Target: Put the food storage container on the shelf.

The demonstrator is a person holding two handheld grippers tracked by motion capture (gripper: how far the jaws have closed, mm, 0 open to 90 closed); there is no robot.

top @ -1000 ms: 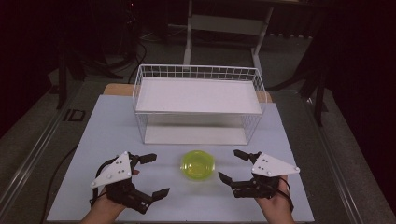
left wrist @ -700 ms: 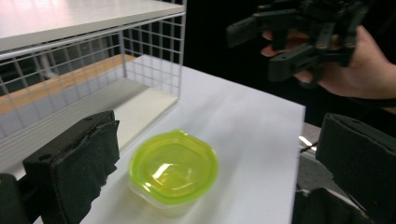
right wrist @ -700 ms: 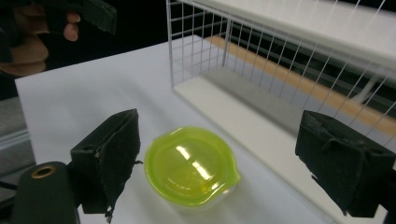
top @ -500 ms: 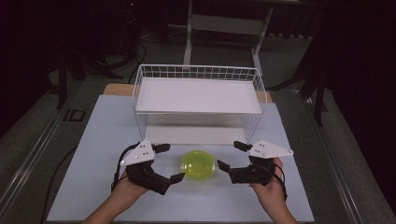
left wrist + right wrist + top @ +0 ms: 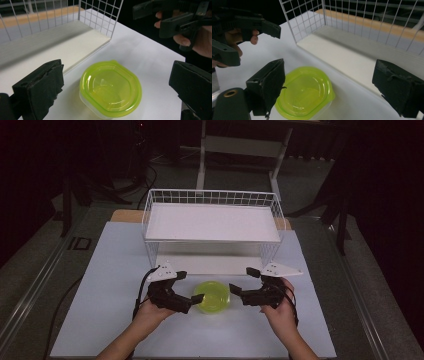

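A lime-green lidded plastic container (image 5: 212,296) sits on the white table mat in front of a white wire rack (image 5: 212,222). My left gripper (image 5: 190,286) stands open just left of the container, its jaws pointing at it. My right gripper (image 5: 242,280) stands open just right of it. In the left gripper view the container (image 5: 110,91) lies between and beyond the two spread jaws, with the right gripper (image 5: 175,18) farther off. In the right gripper view the container (image 5: 305,93) lies low between the jaws, close to the left one. Neither gripper touches it.
The rack's shelf stands on wire legs over a white base board (image 5: 210,265), just behind the container. The mat (image 5: 110,270) stretches bare to the left and right. Dark floor, cables and stand legs surround the table.
Both grippers moved forward and inward from the table's near edge and now flank the container closely. The container has not moved.
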